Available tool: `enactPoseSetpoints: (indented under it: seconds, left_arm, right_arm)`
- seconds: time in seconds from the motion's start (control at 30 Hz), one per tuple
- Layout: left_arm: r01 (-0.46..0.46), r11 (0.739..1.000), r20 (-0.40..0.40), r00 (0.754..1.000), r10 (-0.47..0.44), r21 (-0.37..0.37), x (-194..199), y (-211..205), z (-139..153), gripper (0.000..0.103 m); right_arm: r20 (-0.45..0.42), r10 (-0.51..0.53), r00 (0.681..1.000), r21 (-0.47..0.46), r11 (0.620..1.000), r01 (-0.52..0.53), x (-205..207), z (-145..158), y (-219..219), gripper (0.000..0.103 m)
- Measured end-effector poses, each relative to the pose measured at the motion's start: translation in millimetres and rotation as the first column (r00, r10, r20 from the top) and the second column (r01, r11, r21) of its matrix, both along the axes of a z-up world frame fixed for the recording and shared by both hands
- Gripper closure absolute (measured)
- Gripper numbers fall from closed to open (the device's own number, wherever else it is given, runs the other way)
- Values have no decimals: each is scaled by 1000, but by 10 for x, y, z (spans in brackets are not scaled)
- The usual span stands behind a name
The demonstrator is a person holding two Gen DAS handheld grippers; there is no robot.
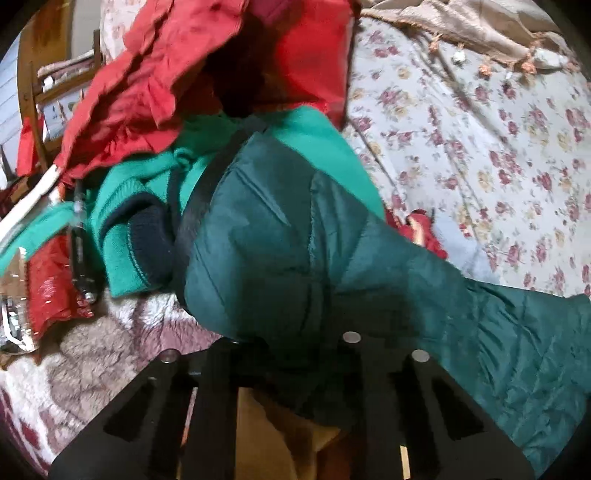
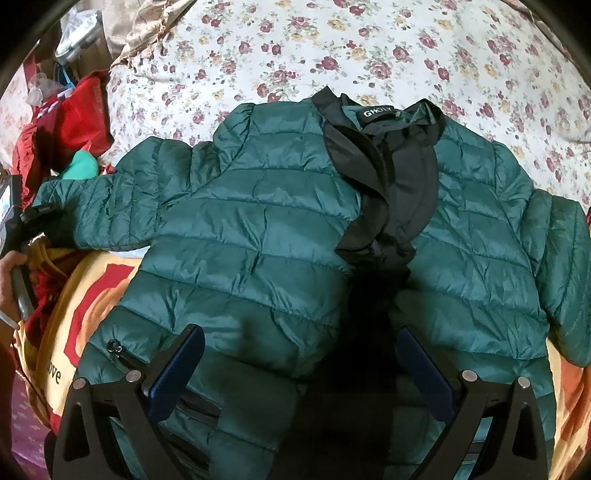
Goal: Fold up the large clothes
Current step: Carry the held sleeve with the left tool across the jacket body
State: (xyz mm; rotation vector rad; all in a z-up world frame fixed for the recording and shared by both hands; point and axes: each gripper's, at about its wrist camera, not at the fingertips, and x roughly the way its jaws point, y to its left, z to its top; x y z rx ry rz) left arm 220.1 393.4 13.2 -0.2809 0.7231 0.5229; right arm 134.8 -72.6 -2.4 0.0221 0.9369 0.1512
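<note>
A dark green quilted puffer jacket (image 2: 258, 221) with a black collar and lining (image 2: 391, 177) lies spread front-up on the bed. My right gripper (image 2: 301, 362) hovers open over its lower front, its blue pads (image 2: 177, 365) wide apart. In the left wrist view, my left gripper (image 1: 295, 354) is closed on the end of the jacket's sleeve (image 1: 406, 295), which drapes over the fingers and hides the tips. In the right wrist view the left gripper (image 2: 22, 225) sits at that sleeve's cuff at the far left.
A floral bedsheet (image 2: 332, 48) covers the bed. A pile of red (image 1: 177, 85) and bright green clothes (image 1: 122, 221) lies to the left. A beige fringed cloth (image 1: 461, 26) lies at the far edge. A yellow-red blanket (image 2: 92, 295) lies under the jacket. A wooden chair (image 1: 29, 99) stands at left.
</note>
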Motion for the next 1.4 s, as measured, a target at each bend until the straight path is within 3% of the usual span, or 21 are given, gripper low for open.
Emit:
enactPoseSetpoints:
  seconds: [0.27, 0.53, 0.9, 1.2, 1.4]
  left_arm:
    - [104, 993, 98, 989, -108, 48, -249, -496, 418, 91]
    - [239, 968, 127, 961, -247, 73, -404, -1124, 736, 91]
    - [445, 888, 102, 884, -457, 119, -458, -2348, 950, 91]
    - [584, 798, 53, 801, -596, 149, -462, -3363, 848, 91]
    - [652, 747, 8, 752, -659, 131, -368, -3961, 658, 92]
  right_arm:
    - [10, 0, 1000, 0, 1000, 0, -86, 56, -75, 0]
    - [26, -28, 999, 2, 1000, 28, -202, 160, -307, 0]
    - [51, -85, 995, 32, 996, 84, -399, 263, -774, 0]
    - [69, -132, 989, 32, 991, 130, -505, 325, -1231, 0]
    - [50, -172, 984, 50, 984, 169, -544, 257, -1537, 0]
